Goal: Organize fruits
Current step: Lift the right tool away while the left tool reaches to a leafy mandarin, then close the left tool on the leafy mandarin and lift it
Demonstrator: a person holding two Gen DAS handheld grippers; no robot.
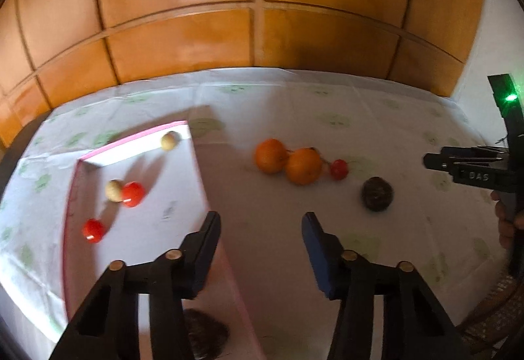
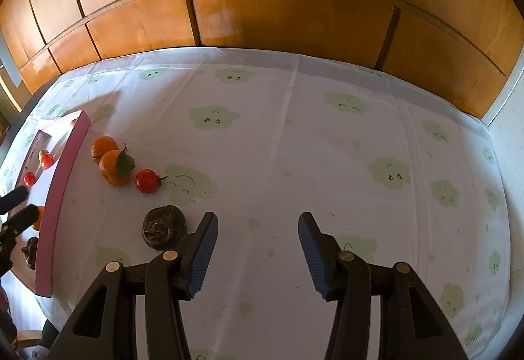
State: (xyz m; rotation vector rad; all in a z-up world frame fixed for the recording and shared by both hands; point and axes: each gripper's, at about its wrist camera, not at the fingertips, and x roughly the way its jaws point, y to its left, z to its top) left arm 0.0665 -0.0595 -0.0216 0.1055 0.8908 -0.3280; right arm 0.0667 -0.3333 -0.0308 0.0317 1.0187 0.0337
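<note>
Surface [image 2: 327, 163] covered by a cloud-print cloth; right half of the right wrist frame is bare cloth up to the wood panelling. Pink-rimmed tray [image 1: 131, 144] sits left of centre in the left wrist frame, holding small red and pale fruits. Two oranges [image 1: 288, 160], a red fruit [image 2: 147, 181] and a dark fruit [image 2: 163, 227] lie outside it, centre-left. Left gripper [image 1: 260, 245] hovers over the tray's right edge, jaws released, empty. Right gripper [image 2: 258, 248] likewise released; dark fruit just left of its left jaw.

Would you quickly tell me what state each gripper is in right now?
Left gripper: jaws open, holding nothing, above the pink box.
Right gripper: jaws open, holding nothing.
</note>
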